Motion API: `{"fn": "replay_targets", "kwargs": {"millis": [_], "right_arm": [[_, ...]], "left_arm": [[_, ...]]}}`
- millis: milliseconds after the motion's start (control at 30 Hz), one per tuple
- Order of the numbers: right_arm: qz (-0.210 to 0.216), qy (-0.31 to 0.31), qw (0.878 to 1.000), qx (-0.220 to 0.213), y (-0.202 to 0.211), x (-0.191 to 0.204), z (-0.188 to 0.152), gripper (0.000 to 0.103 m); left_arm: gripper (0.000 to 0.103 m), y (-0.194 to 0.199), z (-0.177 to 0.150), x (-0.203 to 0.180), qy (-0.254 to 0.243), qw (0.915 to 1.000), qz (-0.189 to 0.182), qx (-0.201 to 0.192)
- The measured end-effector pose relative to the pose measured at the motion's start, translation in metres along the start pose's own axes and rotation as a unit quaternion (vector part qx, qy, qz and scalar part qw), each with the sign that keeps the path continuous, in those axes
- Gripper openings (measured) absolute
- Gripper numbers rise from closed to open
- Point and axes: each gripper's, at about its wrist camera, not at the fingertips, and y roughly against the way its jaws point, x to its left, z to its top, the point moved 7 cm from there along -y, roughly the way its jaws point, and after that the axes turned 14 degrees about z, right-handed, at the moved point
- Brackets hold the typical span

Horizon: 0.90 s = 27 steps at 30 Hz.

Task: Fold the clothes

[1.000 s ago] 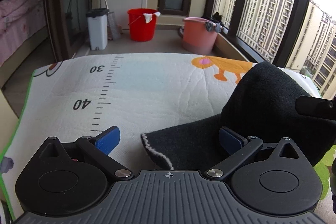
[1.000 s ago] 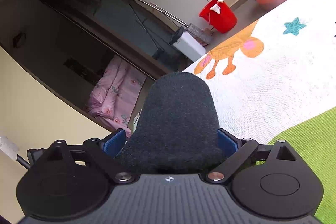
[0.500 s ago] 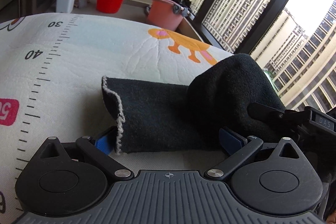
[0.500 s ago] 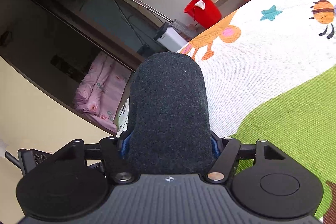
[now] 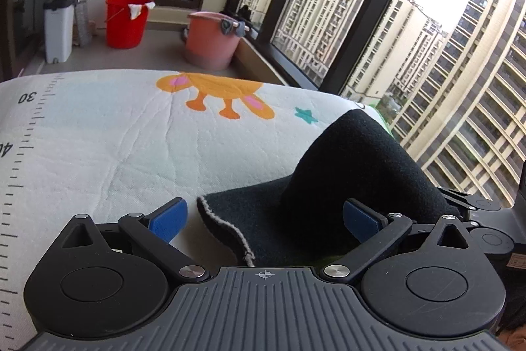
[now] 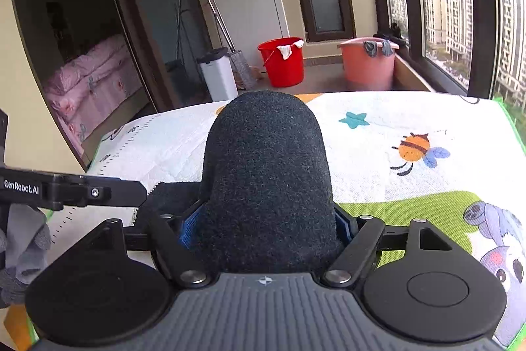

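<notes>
Balcony mat (image 5: 115, 137) carries black garment (image 5: 263, 219); right gripper (image 6: 263, 229) jaws, just reopening slightly, clamp its raised fold; left gripper (image 5: 263, 219) jaws wide, straddling white-stitched hem.

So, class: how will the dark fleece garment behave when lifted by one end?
The dark fleece garment likely flops: it arches over the right tongs and trails onto the mat. Its fuzzy nap probably resists slipping.

Sunlit balcony windows (image 5: 332, 9), red bucket (image 5: 125, 21), pink bedding (image 6: 88, 81).
</notes>
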Motion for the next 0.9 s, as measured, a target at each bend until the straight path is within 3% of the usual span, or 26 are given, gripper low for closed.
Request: {"fn": "replay_targets", "kwargs": {"millis": [67, 200, 300, 433, 600, 733, 900], "right_arm": [[-0.024, 0.062, 0.998, 0.005, -0.009, 0.021, 0.002, 0.078], [-0.042, 0.117, 0.992, 0.008, -0.025, 0.046, 0.005, 0.078], [-0.044, 0.136, 0.99, 0.008, -0.032, 0.057, 0.007, 0.08], [-0.051, 0.145, 0.988, 0.015, -0.04, 0.061, 0.008, 0.084], [-0.056, 0.181, 0.981, 0.027, -0.046, 0.067, 0.007, 0.087], [-0.062, 0.194, 0.979, 0.027, -0.054, 0.074, 0.006, 0.09], [-0.054, 0.189, 0.98, 0.032, -0.058, 0.073, 0.007, 0.092]], "left_arm": [[0.103, 0.005, 0.009, -0.009, -0.005, 0.9998, -0.002, -0.021], [0.103, 0.003, 0.023, -0.019, -0.012, 0.9991, 0.002, -0.041], [0.103, -0.018, 0.026, -0.024, -0.026, 0.9989, 0.025, -0.031], [0.103, -0.027, 0.029, -0.025, -0.002, 0.9995, 0.019, -0.025], [0.103, 0.003, 0.039, -0.027, 0.007, 0.9977, 0.01, -0.067], [0.103, -0.012, 0.036, -0.025, -0.026, 0.9975, 0.049, -0.044], [0.103, -0.025, 0.031, -0.022, -0.02, 0.9984, 0.031, -0.043]]}}
